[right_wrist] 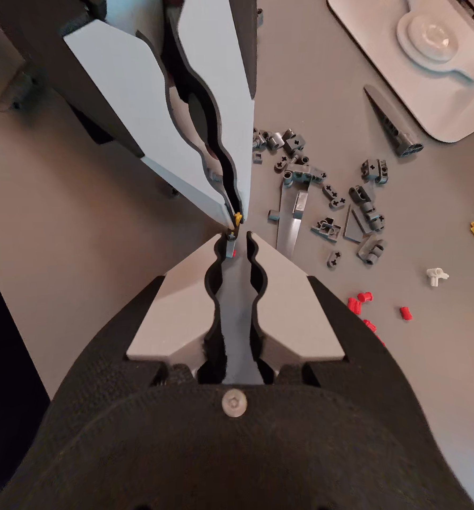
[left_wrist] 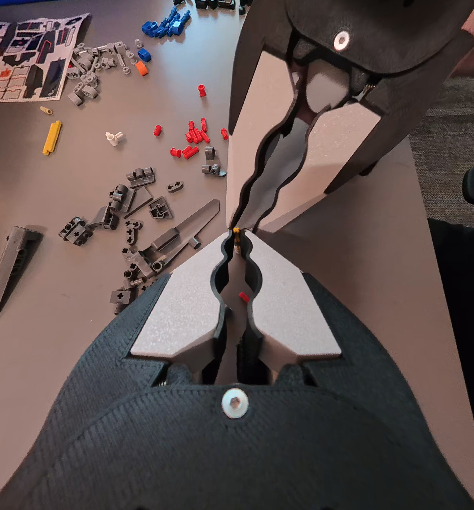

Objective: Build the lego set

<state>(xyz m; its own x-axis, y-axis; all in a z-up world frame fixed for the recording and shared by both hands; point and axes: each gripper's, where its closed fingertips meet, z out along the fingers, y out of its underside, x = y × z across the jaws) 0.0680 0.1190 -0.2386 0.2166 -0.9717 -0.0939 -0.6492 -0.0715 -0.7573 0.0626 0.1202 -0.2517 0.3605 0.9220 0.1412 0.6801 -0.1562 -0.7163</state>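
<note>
The left hand-held gripper (left_wrist: pixel 237 237) pinches a small yellow axle (left_wrist: pixel 236 234) between its closed tips at frame centre. A grey connector (right_wrist: pixel 231 244) sits on that axle's end, touching only the left pad of the right hand-held gripper (right_wrist: pixel 234 234), whose jaws stand apart. The two grippers meet tip to tip above the tabletop (left_wrist: pixel 340 276). Dark grey parts (left_wrist: pixel 136 220) lie centre left, red pins (left_wrist: pixel 196 136) above them, and a sticker sheet (left_wrist: pixel 28 58) sits upper left.
</note>
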